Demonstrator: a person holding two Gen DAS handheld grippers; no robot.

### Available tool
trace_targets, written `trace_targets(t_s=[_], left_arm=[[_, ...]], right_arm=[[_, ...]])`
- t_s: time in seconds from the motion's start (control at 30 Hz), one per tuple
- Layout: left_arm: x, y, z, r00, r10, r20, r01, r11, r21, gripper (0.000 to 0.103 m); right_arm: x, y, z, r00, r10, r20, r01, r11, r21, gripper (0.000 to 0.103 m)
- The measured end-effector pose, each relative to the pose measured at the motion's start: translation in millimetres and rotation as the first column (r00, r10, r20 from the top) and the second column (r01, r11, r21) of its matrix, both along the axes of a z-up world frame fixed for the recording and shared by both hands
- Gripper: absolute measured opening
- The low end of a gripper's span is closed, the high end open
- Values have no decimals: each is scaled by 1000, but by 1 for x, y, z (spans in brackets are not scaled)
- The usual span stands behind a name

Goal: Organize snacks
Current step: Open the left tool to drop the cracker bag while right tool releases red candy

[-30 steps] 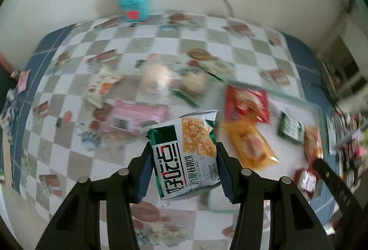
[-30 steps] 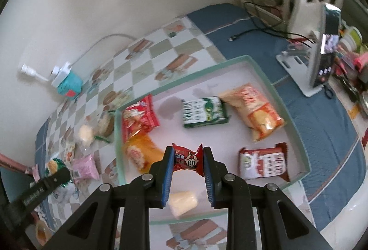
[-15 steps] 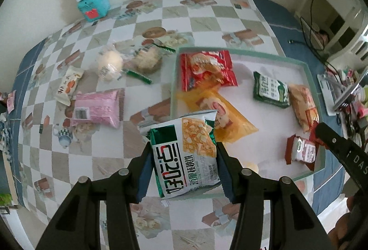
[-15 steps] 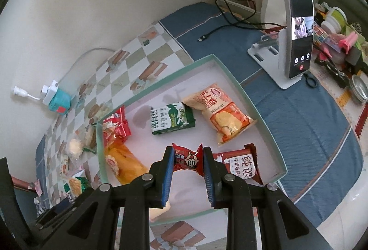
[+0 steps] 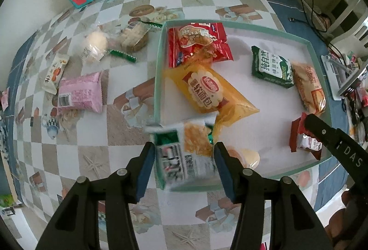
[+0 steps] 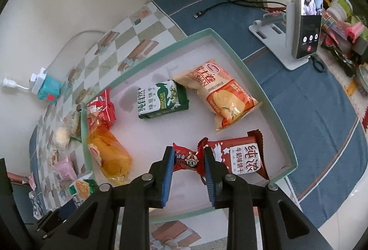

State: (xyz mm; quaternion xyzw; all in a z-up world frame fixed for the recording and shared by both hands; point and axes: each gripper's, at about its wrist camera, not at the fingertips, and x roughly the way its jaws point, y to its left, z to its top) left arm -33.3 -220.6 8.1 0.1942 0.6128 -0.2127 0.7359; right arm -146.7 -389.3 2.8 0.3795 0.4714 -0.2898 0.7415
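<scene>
I am opening the left gripper [image 5: 182,163] so the blurred green cracker packet [image 5: 186,153] is dropping toward the tray [image 5: 158,80], while the right gripper [image 6: 188,168] is clenching a small red candy packet [image 6: 188,159] above it.

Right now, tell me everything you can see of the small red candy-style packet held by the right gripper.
The small red packet is a glossy foil wrapper with crimped, flared ends and a cartoon face printed at its middle. It lies crosswise between the right gripper's blue-padded fingers, which pinch it at both sides. It hangs above the teal-rimmed tray, beside the brown biscuit pack, whose corner it overlaps in this view; contact cannot be told.
</scene>
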Motion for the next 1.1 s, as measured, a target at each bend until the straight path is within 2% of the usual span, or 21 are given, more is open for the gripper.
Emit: trace_targets(t_s=[0.07,0.17,0.27,0.33,0.5,0.67,0.77,0.87,1.1], left_arm=[[1,1,0,1000,3,5,-3,1000,4,67],[4,3,1,1000,12,9,-12,1000,1,68],[7,7,3,999,29,16,-29,1000,-4,70],[11,13,4,999,52,18,-51,999,-8,73],[25,32,5,990,135,38,-134,991,-8,87],[47,61,3,964,260,55,-261,965,5,93],[59,78,1,944,326,52,-327,945,5,93],[69,93,-1,925,377,47,-378,926,5,93],[89,130,1,880,472,58,-473,881,-4,94]], right_arm=[[-1,-2,-2,1000,-11,-8,11,1000,10,28],[-2,-5,-7,999,-23,-25,23,999,24,33],[-2,-6,-9,999,-25,-40,26,999,24,44],[-2,-6,-9,998,-27,-50,28,999,21,61],[0,-5,-11,997,-21,-75,22,1000,13,75],[5,1,-13,996,3,-94,-3,1000,0,88],[8,4,-12,995,15,-97,-15,1000,-8,93],[12,8,-10,995,23,-94,-26,999,-22,102],[26,24,-5,994,52,-94,-56,998,-35,103]])
